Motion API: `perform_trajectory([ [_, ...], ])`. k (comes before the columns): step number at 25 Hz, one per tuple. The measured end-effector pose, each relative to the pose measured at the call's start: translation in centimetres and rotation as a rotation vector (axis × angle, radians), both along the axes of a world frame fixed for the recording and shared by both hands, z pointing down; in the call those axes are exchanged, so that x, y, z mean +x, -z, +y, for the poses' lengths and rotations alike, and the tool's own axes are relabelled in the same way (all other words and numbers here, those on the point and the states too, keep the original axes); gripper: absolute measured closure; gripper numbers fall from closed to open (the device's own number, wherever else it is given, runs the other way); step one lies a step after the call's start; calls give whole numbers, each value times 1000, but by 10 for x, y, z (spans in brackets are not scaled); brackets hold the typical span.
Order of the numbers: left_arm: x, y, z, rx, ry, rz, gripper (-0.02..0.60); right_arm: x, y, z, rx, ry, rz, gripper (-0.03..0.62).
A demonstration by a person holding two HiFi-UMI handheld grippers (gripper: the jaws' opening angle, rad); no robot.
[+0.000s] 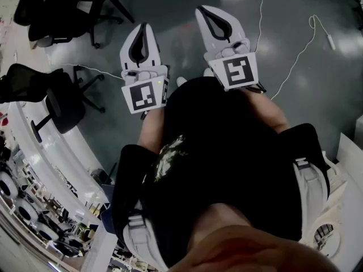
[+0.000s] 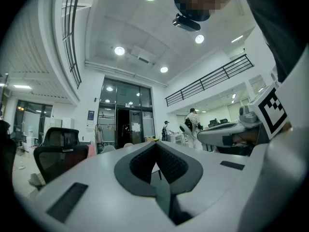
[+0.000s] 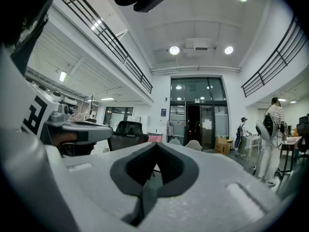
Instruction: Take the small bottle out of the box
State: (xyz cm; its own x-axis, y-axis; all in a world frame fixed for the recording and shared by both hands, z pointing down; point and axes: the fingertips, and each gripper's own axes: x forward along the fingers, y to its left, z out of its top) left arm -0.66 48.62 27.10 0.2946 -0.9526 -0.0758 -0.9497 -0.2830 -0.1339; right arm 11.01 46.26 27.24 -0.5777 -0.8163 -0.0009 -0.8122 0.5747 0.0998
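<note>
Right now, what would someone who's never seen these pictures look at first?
Probably the two white tools held out over the grey floor: the left gripper and the right gripper, both shut and holding nothing. After that, the black office chair at the left and the white cable snaking across the floor at the right.

We note round ceiling lights [image 3: 174, 50] giving bright, even light in both gripper views; strong fisheye bending with dark corners. Head view is dimmer, with soft glare on the floor [image 1: 283, 16].
</note>
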Motion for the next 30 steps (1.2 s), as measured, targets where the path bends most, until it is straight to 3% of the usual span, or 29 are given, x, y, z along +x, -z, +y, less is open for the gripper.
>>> perform_trajectory([
  [10, 17, -10, 12, -39, 14, -7, 571, 27, 5, 9, 30, 18, -29, 600],
  [20, 53, -31, 13, -53, 65, 18, 571, 68, -23, 6, -19, 41, -8, 600],
  [30, 59, -44, 29, -68, 101, -1, 571, 72, -39, 18, -33, 89, -19, 600],
])
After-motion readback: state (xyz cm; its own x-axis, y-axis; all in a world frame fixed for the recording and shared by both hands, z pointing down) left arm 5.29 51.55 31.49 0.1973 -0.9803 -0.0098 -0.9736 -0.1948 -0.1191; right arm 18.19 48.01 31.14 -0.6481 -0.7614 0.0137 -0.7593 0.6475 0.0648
